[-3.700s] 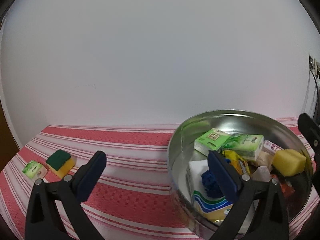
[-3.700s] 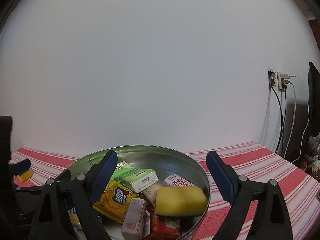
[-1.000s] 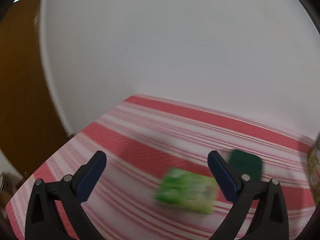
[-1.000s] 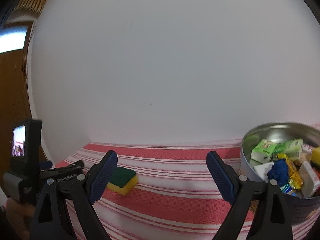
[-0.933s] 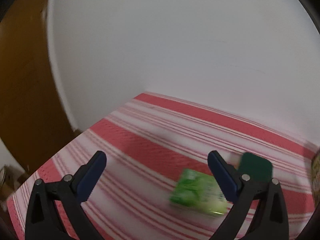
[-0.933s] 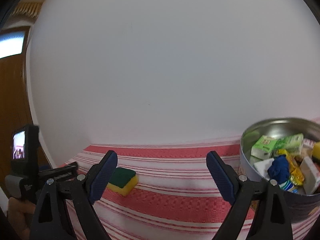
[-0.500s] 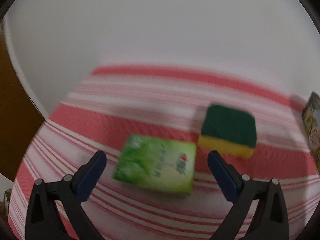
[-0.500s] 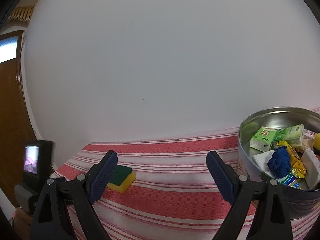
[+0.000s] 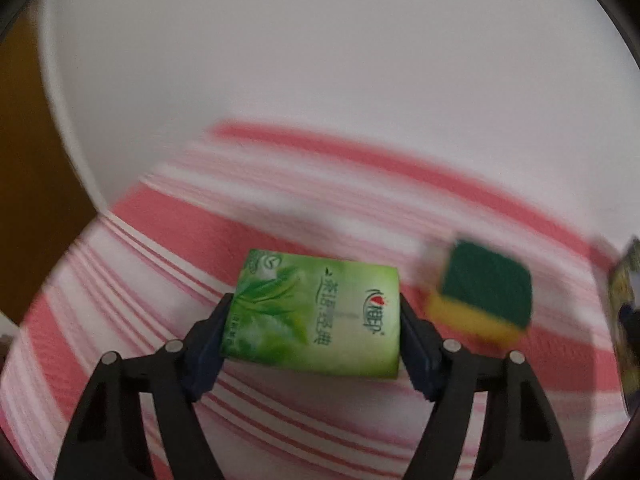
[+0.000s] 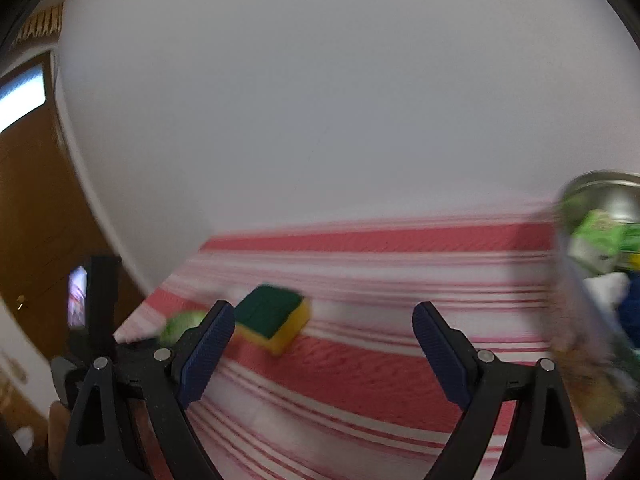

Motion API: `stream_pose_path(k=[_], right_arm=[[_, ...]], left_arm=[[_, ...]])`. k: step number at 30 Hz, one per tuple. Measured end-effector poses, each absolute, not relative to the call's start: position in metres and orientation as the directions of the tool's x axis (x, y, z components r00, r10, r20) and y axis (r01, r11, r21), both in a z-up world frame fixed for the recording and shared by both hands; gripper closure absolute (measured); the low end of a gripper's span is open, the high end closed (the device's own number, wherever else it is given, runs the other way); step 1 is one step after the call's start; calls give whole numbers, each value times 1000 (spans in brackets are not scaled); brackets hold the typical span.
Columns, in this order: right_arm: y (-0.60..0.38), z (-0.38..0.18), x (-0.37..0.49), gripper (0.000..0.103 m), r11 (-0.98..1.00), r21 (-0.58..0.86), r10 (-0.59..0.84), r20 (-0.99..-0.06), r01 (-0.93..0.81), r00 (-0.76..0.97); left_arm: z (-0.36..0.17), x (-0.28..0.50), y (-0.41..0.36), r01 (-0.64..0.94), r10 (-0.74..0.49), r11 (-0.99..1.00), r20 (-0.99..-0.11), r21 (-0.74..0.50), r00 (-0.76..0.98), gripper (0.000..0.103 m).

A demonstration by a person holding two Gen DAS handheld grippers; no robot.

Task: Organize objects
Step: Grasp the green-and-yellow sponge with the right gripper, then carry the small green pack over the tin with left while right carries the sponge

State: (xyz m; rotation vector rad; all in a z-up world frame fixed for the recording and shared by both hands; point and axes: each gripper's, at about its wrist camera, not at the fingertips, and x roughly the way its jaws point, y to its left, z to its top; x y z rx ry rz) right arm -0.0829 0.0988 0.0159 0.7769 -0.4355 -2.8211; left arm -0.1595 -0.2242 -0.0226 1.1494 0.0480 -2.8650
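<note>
My left gripper is shut on a green tissue pack, with one finger on each short side of it. A green-and-yellow sponge lies on the red-striped cloth just right of it. In the right wrist view the sponge lies ahead, left of centre, and a bit of the green pack shows behind my left finger. My right gripper is open and empty above the cloth. The metal tin full of packets is at the right edge.
The red-and-white striped tablecloth covers the table up to a white wall. A wooden door stands at the left. The left gripper's body with its small screen is at the lower left of the right wrist view.
My left gripper moved in on the green tissue pack and closed on it. My right gripper swung left and lower, so the sponge is nearer and the tin slid to the right edge.
</note>
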Motion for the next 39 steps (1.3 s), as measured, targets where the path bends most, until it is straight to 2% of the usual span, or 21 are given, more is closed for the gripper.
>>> stream_pose_path(k=[3,6,10,13,17,20,21,22,24,27,31,35,39], right_arm=[[81,16,-108,11,-942,293,-296,-499,164,-814],[59,16,-136,11,-939,221,-344,-551,265,-760],[39,5,-171,11,-914,178,-388,-642,364,-661],[23,-5,-184,11,-891,147,-400,-701,430,-590],[3,-27,-197,10,-903,23,-278,-792,428,-544],[-2,-30,-195,13,-901,-6,-260,-793,433,-551],[-2,-30,-194,25,-903,-3,-261,-789,429,-556],[-1,-28,-192,31,-904,-1,-265,-782,427,-564],[0,-28,-189,35,-912,-1,-257,-779,411,-572],[5,-25,-178,36,-928,21,-254,-764,371,-593],[27,-7,-144,36,-941,103,-309,-649,322,-695],[45,8,-105,36,-953,172,-303,-512,250,-804],[50,13,-81,36,-967,148,-254,-451,209,-856]], left_arm=[[-10,-153,-236,180,-156,-983,-611,22,-776,28],[-13,-159,-244,247,-232,-967,-610,62,-758,28],[-22,-171,-255,228,-164,-974,-667,-9,-727,28],[-24,-174,-256,230,-176,-973,-670,8,-722,28],[-26,-177,-256,233,-183,-972,-667,14,-723,28],[-29,-178,-257,228,-175,-974,-669,8,-723,28],[-29,-178,-258,225,-170,-974,-668,4,-725,28],[-26,-171,-253,226,-170,-974,-665,2,-727,28],[-25,-172,-256,226,-174,-974,-655,4,-736,28],[-21,-169,-255,224,-171,-974,-637,-3,-751,28],[-18,-168,-258,215,-155,-976,-618,-24,-771,28],[-13,-163,-256,203,-146,-979,-590,-32,-794,28],[-10,-160,-254,194,-139,-980,-569,-37,-810,28]])
